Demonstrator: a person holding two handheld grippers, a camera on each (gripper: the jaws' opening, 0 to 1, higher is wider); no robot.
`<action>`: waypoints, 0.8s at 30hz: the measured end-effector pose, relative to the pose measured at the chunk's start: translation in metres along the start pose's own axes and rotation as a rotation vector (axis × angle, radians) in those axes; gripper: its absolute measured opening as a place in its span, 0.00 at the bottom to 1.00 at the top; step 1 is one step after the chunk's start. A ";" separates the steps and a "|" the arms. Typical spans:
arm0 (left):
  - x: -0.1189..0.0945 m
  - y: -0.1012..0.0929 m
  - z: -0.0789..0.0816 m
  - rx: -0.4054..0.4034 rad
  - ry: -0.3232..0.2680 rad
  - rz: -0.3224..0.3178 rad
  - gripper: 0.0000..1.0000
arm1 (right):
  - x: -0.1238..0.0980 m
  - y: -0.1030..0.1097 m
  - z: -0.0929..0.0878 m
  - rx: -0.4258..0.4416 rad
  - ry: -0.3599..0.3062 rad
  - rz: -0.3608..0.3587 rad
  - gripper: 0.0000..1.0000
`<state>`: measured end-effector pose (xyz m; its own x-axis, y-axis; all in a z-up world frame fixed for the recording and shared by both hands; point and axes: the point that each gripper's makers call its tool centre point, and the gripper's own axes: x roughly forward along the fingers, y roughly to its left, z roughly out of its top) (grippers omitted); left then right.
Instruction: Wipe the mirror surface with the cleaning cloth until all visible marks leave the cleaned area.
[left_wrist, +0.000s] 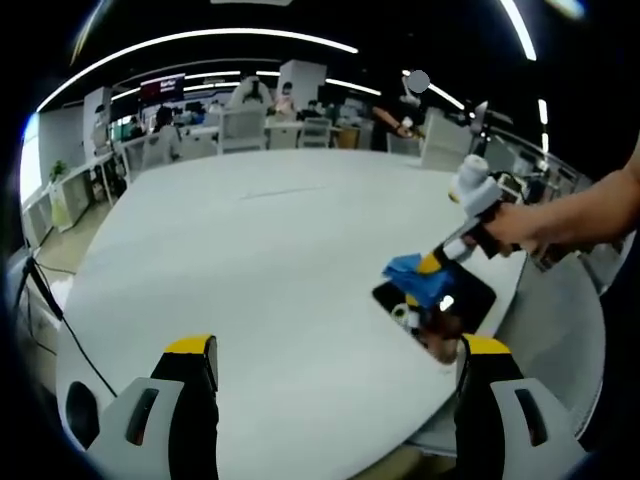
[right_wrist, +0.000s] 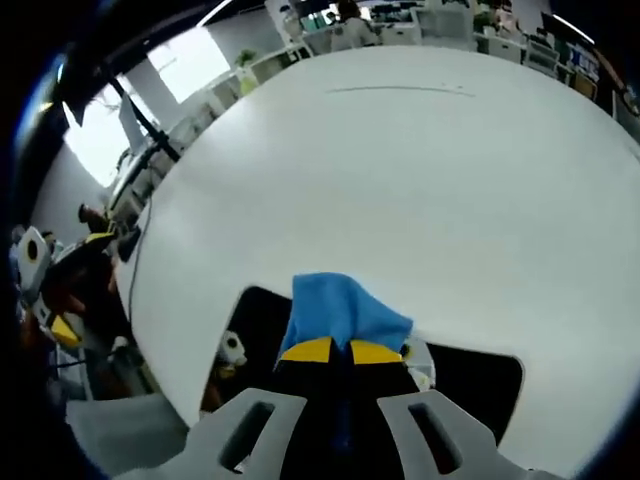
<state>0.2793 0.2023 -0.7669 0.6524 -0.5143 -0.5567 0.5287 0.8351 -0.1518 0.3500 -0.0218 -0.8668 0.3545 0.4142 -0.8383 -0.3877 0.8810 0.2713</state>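
Right tool (right_wrist: 340, 352) clamps the blue cloth (right_wrist: 340, 310), pressing it on the dark mirror (right_wrist: 480, 385) at the white worktop (right_wrist: 400, 180) edge; marks beneath are hidden. Left tool (left_wrist: 335, 350) hangs back, jaws apart, holding nothing.

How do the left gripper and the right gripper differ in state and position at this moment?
The left gripper is open and empty, hovering above the white table. The right gripper is shut on the blue cloth, pressing it onto the mirror. Both have yellow-tipped jaws.

Soft, blurry fisheye frames; ceiling light strips (left_wrist: 200, 40) overhead, window (right_wrist: 185, 62) glare blown out.
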 end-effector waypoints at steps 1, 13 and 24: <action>0.000 -0.001 0.001 0.000 0.000 0.002 1.00 | -0.001 0.000 -0.001 -0.005 0.002 -0.003 0.00; 0.005 -0.015 -0.004 0.005 0.009 -0.001 1.00 | -0.015 -0.032 -0.009 -0.025 -0.002 -0.035 0.00; 0.002 -0.010 0.000 0.001 -0.005 0.011 1.00 | -0.020 -0.048 -0.011 -0.023 0.012 -0.064 0.00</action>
<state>0.2755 0.1928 -0.7663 0.6609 -0.5059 -0.5543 0.5221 0.8405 -0.1447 0.3519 -0.0749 -0.8678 0.3691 0.3545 -0.8591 -0.3845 0.8998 0.2061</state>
